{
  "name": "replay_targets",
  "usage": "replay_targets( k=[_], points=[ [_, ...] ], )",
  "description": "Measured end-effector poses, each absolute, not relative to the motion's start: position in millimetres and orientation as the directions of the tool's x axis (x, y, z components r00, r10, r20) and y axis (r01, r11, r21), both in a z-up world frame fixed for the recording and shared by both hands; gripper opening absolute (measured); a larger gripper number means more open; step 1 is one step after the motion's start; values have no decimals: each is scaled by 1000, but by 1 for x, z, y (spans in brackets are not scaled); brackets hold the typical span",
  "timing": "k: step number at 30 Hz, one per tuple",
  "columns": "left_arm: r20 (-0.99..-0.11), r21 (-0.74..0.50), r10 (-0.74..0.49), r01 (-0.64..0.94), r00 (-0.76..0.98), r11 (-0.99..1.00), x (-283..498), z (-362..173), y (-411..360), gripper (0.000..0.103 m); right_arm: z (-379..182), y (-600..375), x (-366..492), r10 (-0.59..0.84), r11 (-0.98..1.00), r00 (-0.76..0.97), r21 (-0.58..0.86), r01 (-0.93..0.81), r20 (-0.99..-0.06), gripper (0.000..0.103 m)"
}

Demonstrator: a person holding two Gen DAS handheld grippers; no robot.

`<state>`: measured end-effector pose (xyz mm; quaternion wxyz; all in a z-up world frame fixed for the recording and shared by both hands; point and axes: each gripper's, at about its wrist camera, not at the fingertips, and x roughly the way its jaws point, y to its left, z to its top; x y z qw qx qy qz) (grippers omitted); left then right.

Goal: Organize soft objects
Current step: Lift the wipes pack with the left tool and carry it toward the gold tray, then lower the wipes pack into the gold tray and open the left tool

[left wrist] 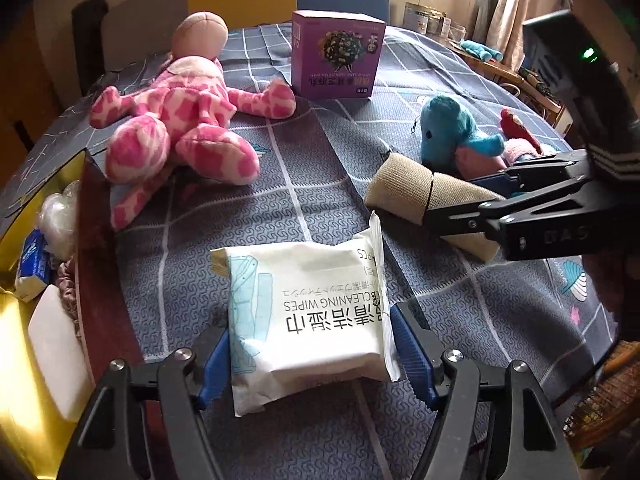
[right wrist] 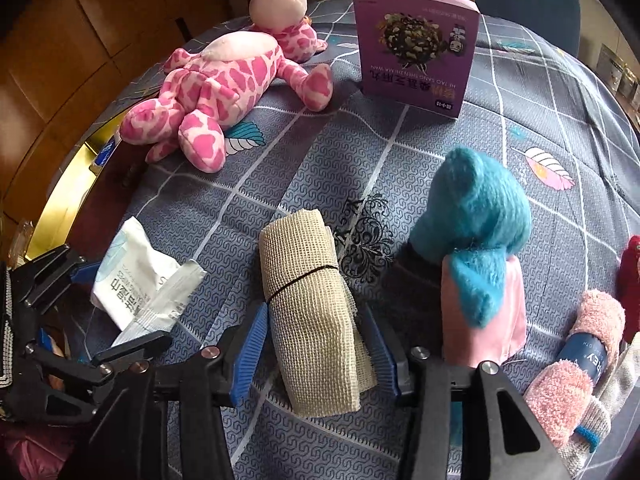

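My left gripper (left wrist: 310, 354) is shut on a white pack of cleaning wipes (left wrist: 316, 316), its blue pads pressing both sides; the pack also shows in the right wrist view (right wrist: 136, 276). My right gripper (right wrist: 318, 354) is shut on a beige rolled bandage (right wrist: 312, 308), which lies on the blue tablecloth; the roll also shows in the left wrist view (left wrist: 420, 196). A pink spotted plush (left wrist: 180, 120) lies at the far left. A blue plush (right wrist: 476, 232) stands right of the bandage.
A purple box (left wrist: 336, 56) stands upright at the back of the table. A gold-lined box (left wrist: 24, 320) at the left edge holds a tissue pack and white items. Pink rolled socks (right wrist: 572, 364) and a red item (right wrist: 632, 264) lie at the right.
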<state>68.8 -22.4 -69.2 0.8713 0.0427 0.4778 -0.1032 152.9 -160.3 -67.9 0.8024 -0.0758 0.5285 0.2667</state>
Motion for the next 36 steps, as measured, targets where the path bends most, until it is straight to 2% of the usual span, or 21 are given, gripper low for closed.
replay_targets(
  k=[1,3,7,18,27,36],
  points=[
    [-839,-26,-141,219,526,975,67,-67,-21,72,-69,-157,153,342,841,305,146,-521,-889,42],
    [-829,-28,-145,218,540,975,62,-58,-19,72,-70,-150,151,326,834,319,112,-540,-890,38],
    [-797,-21,-134,194,589,981,51,-34,-12,72,-74,-139,146,299,819,338,59,-570,-892,33],
    [-726,-20,-60,66,685,998,31,21,32,73,-76,-135,140,260,830,375,8,-558,-890,33],
    [-717,-2,63,-92,694,996,19,26,88,73,-81,-128,137,217,852,405,-30,-522,-888,33],
    [-700,9,173,-233,693,972,1,30,139,73,-84,-134,139,192,903,405,-1,-430,-894,38]
  ],
)
